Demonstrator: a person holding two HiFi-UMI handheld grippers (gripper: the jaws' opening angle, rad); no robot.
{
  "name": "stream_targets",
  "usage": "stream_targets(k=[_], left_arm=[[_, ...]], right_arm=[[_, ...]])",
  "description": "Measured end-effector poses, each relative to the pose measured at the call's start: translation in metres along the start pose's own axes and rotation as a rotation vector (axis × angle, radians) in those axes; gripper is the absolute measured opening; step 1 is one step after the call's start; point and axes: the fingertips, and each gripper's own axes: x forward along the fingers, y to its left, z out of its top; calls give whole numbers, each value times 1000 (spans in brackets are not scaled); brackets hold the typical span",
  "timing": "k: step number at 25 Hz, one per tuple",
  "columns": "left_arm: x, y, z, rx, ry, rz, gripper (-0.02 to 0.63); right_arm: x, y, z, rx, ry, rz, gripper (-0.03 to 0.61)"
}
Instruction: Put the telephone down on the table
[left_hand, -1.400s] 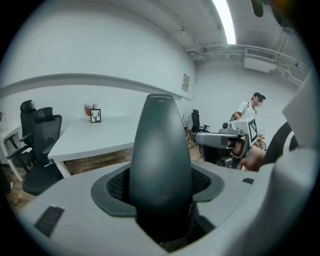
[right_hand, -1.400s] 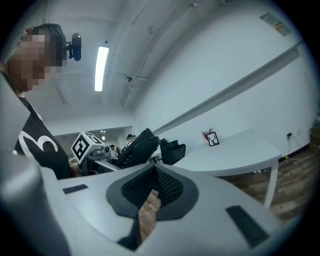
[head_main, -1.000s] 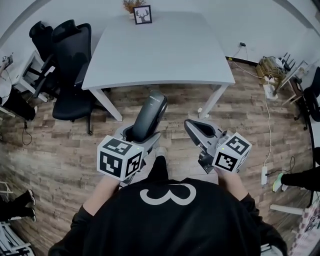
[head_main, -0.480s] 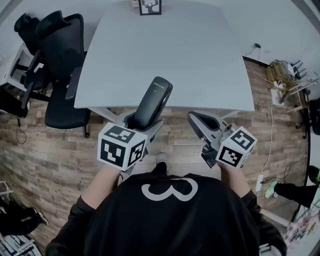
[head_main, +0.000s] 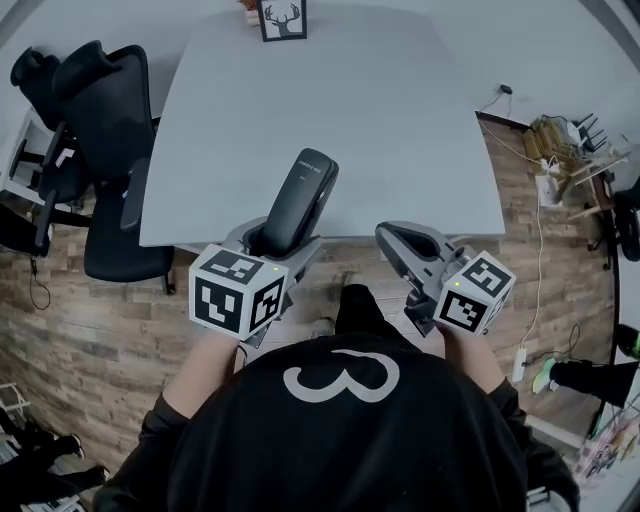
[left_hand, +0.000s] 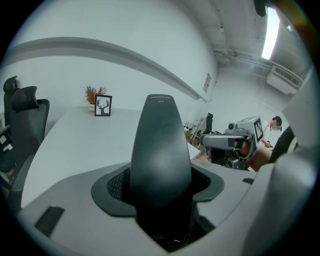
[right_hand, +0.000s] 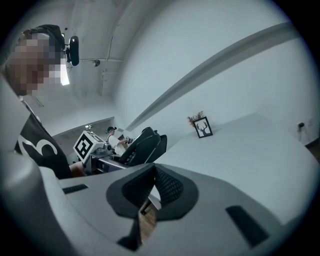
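Note:
The telephone (head_main: 297, 198) is a dark grey handset that stands up out of my left gripper (head_main: 268, 240), which is shut on its lower end. In the head view its top reaches over the near edge of the white table (head_main: 330, 100). The left gripper view shows the handset (left_hand: 160, 150) filling the gap between the jaws, with the table (left_hand: 75, 145) beyond. My right gripper (head_main: 402, 243) hovers to the right at the table's near edge, shut with nothing in it. In its own view the right gripper (right_hand: 149, 192) has its dark pads meeting.
A framed deer picture (head_main: 281, 18) and a small dried plant stand at the table's far edge. Black office chairs (head_main: 100, 110) stand left of the table. Cables and a power strip (head_main: 545, 150) lie on the wood floor at the right.
The person has stepped toward the table. The table has come closer in the head view, and the held telephone now reaches over its near edge. Both grips are unchanged.

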Motion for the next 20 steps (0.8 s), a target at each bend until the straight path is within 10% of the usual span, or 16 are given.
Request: stream_targets(k=[20], left_arm=[[49, 62, 89, -49, -40, 176, 291]], right_arm=[[67, -90, 74, -25, 1, 167, 9]])
